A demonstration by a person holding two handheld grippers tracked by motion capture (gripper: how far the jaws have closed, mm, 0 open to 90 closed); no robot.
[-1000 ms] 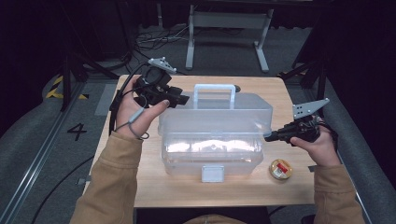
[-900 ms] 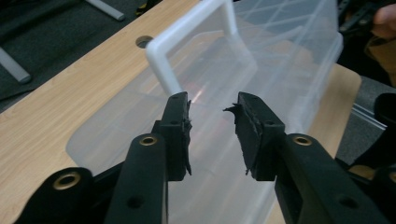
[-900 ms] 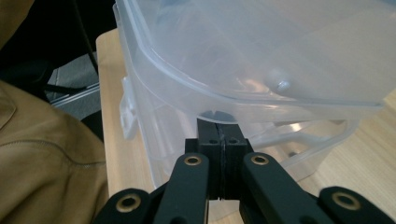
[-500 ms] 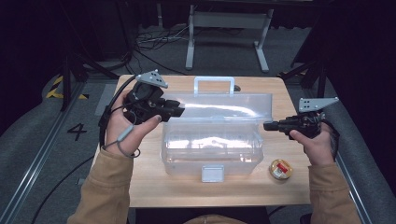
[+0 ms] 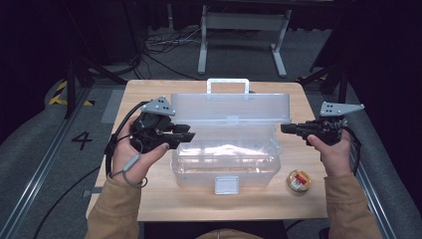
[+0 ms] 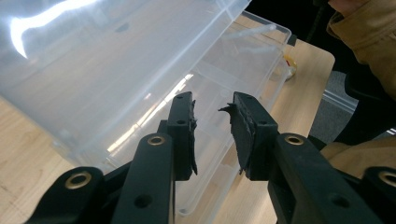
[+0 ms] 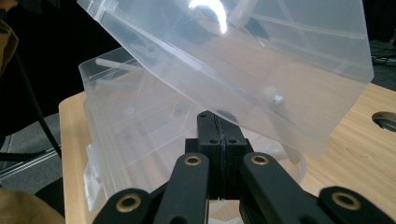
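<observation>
counter (image 5: 149, 201): wood top; carries the box and one small tin.
box (image 5: 225, 167): clear plastic storage box, centre of the counter, latch tab on the edge nearest you. You have it open; the base sits flat.
lid (image 5: 230, 107): raised and tilted back on the far hinge, handle (image 5: 228, 84) at the top. Not fully laid back; the right gripper view has it hanging at a slant over the base.
inside: looks empty apart from moulded dividers, as far as glare allows.
left gripper (image 5: 185, 137): your hand holds it at the box's left end, pointing in over the rim. Fingers (image 6: 183, 128) apart with nothing between them; the gap has just been narrowing.
right gripper (image 5: 287, 128): just beside the box's right end, below the lid edge. Fingers (image 7: 219, 140) pressed together, empty; contact with the plastic can't be told.
tin (image 5: 299, 180): small round tin, counter's near right, just beside the box, untouched.
done: latch released, lid up.
left: my read, either push the lid fully back or load the tin; nothing is in yet.
</observation>
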